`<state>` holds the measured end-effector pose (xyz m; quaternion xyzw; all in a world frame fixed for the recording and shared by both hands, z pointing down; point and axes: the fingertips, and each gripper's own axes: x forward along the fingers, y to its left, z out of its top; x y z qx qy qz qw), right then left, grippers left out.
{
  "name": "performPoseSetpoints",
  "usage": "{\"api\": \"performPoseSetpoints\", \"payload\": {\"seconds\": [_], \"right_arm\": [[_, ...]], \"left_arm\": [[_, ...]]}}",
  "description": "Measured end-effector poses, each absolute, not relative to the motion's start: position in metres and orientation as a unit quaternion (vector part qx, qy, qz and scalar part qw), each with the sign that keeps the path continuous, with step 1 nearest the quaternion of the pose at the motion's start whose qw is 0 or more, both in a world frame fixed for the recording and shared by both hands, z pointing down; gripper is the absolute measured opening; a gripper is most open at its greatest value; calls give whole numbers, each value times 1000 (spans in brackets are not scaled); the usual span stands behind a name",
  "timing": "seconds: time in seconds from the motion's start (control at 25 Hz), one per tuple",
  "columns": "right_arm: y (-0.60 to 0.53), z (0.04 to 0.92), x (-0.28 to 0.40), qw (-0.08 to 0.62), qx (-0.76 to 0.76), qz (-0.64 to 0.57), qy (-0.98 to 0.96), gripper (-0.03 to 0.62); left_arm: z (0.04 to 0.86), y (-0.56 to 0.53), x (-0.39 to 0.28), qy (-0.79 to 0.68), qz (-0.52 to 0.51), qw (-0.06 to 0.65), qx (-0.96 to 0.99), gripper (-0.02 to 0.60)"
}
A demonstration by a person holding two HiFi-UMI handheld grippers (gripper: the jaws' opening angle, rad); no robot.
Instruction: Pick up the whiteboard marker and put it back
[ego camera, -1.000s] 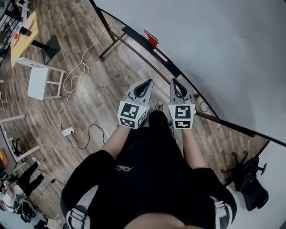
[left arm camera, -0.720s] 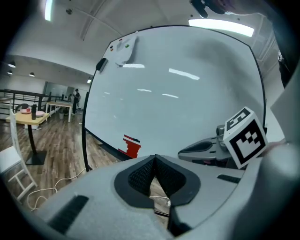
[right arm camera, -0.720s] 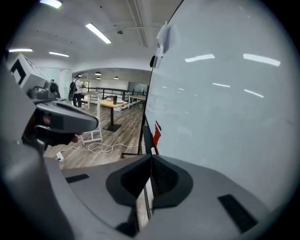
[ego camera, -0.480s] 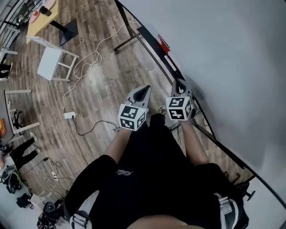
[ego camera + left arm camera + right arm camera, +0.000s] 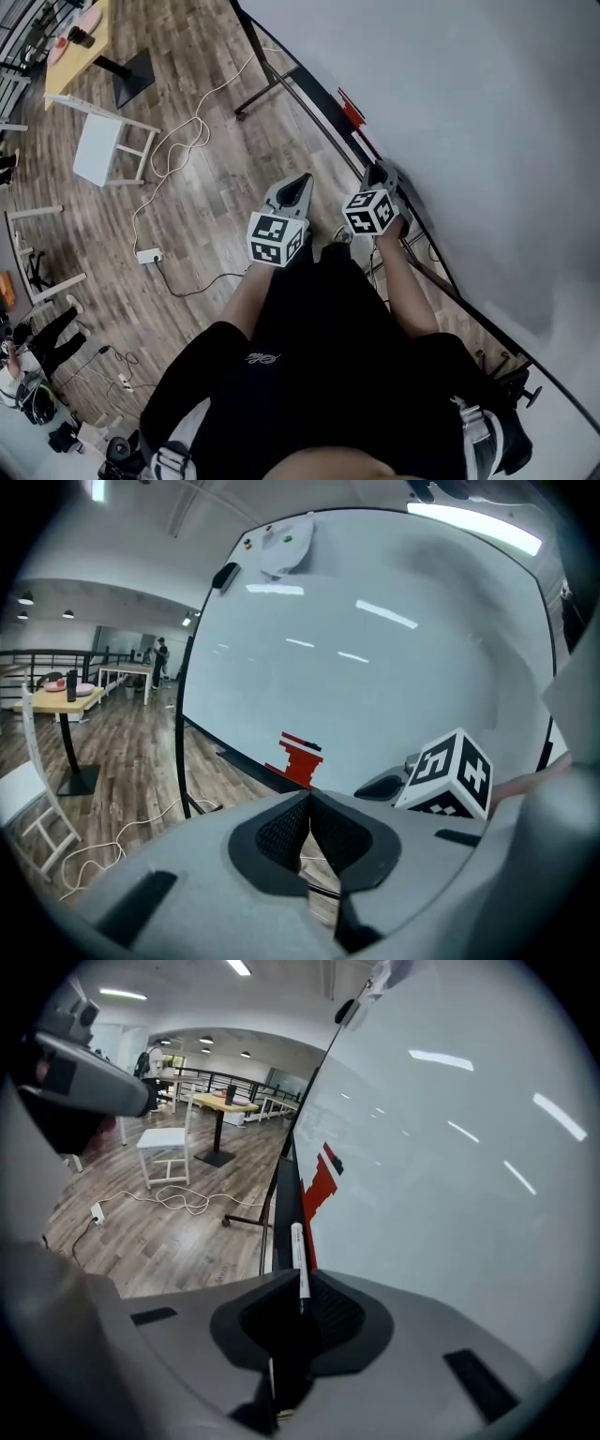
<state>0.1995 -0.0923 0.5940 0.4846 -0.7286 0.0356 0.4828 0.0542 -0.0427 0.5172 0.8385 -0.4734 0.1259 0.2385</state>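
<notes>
The right gripper (image 5: 300, 1279) is closed, its tips lined up with the near end of the whiteboard marker (image 5: 297, 1246). The left gripper (image 5: 308, 794) is closed and empty.

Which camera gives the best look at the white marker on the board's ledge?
The right gripper view: the slim white whiteboard marker lies lengthwise along the black ledge, just ahead of the shut right tool. The head view shows only a tiny pale sliver there; the left gripper view doesn't show it.
</notes>
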Motion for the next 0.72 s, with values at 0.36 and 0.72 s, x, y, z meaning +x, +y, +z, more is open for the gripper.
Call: {"api": "performPoseSetpoints", "payload": {"seconds": [0.36,0.72], "right_arm": [[-110,636,198,545,472,74,-689,95],[-117,643,202,577,466,71,-667,64]], "left_arm": [[535,-78,30,-474,114,256,835,7],[532,-100,30,-470,110,259,837,6]]}}
